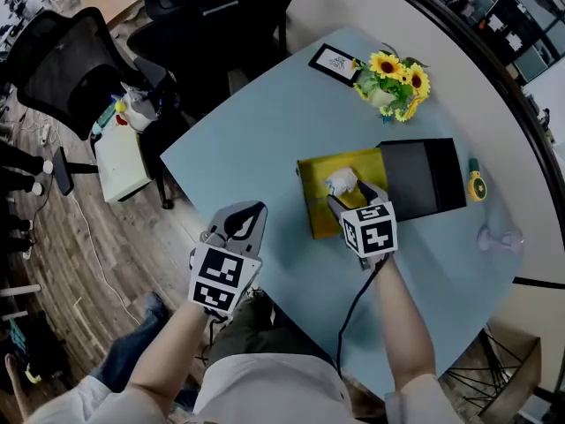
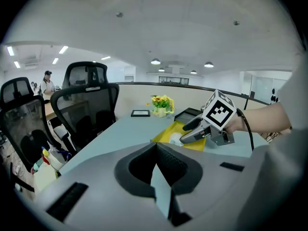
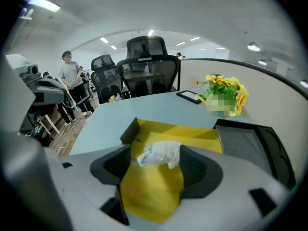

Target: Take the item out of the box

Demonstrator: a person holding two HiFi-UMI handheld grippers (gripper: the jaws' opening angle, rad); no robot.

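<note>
An open yellow box lies on the light blue table, and its black lid rests beside it on the right. A crumpled white packet sits in the box. My right gripper points down into the box, open, its fingers on either side of the packet. By the table's near left edge my left gripper hovers, shut and holding nothing.
A pot of sunflowers and a small framed card stand at the table's far side. A yellow and teal object and a clear glass piece lie right of the lid. Black office chairs stand beyond the table. A person stands far off.
</note>
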